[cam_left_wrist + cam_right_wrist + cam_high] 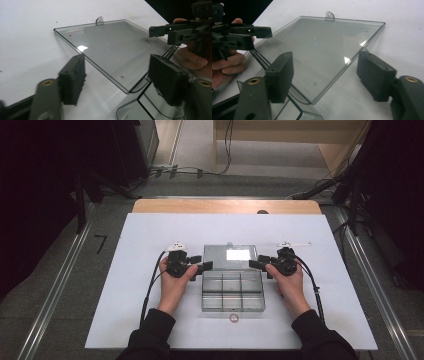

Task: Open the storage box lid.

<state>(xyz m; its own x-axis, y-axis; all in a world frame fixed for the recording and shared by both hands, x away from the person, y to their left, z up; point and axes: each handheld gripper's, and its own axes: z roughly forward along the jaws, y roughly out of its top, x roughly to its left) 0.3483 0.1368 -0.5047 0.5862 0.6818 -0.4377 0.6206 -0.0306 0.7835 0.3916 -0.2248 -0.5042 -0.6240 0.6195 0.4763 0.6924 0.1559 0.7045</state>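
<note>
The clear box (pixel 232 291) was hard to read in the high view, because its walls and dividers were transparent and a bright glare sat on the open lid (pixel 231 254). Its compartments seemed to hold nothing, but I could not tell this for certain. In both gripper views the lower part of the box was cut off at the bottom edge.

The left hand (pixel 174 282) held the left gripper (pixel 205 265) at 9 o'clock of the lid, pointing toward 3 o'clock. The right hand (pixel 289 281) held the right gripper (pixel 256 264) at 3 o'clock of the lid, pointing toward 9 o'clock. Both forearms came from 6 o'clock in dark sleeves.

In the left gripper view, its jaws stood apart, one on each side of the lid's side edge, without pressing on it. In the right gripper view, those jaws were likewise apart around the opposite edge and held nothing.

The box lay in the middle of the white surface (pixel 140 270), with the lid folded back toward 12 o'clock and a small hanging tab (pixel 99 20) on its far edge. A small ring (pixel 234 318) lay on the surface just at 6 o'clock of the box.
</note>
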